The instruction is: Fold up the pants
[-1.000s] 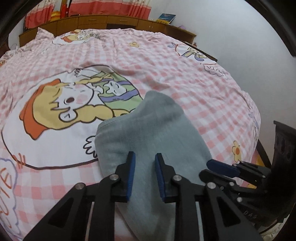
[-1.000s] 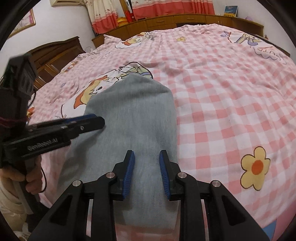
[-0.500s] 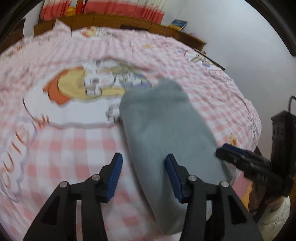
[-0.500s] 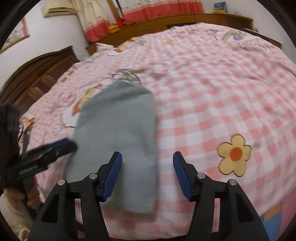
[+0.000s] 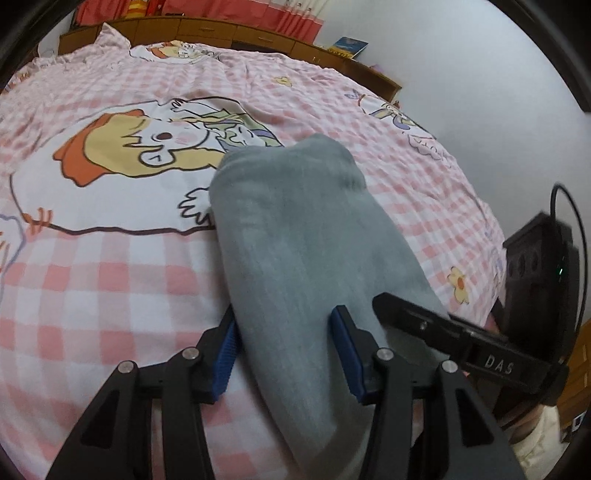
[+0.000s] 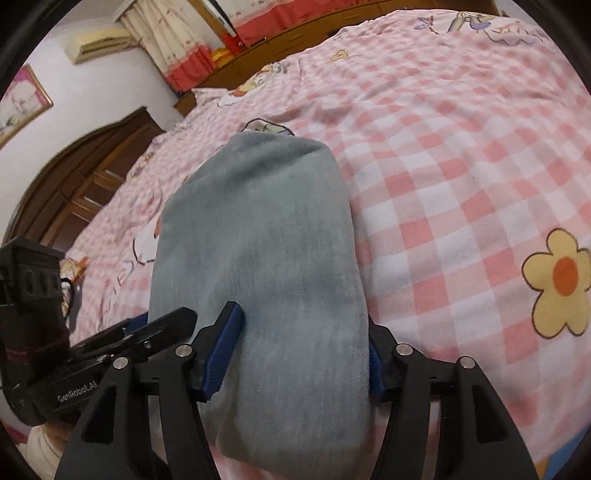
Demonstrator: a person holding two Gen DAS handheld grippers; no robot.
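The grey pants (image 5: 295,221) lie folded into a long narrow strip on the bed, running away from me, also in the right wrist view (image 6: 266,229). My left gripper (image 5: 286,350) is open and astride the strip's near end, its left pad at the fabric's left edge. My right gripper (image 6: 299,350) is open too, straddling the same end from the other side. Its right pad is partly hidden under the fabric's edge. Each view catches one of the other gripper's fingers (image 5: 424,325) (image 6: 162,325) close beside.
A pink checked bed cover (image 5: 110,277) with cartoon prints spreads all around. A dark wooden headboard (image 6: 74,192) stands at the left, wooden cabinets (image 5: 221,33) and red curtains at the back. The bed's edge drops off near a grey wall (image 5: 480,92).
Both grippers' jaws have spread from a narrow gap to a wide one. Both have sunk onto the near end of the pants, which now fills the space between the pads.
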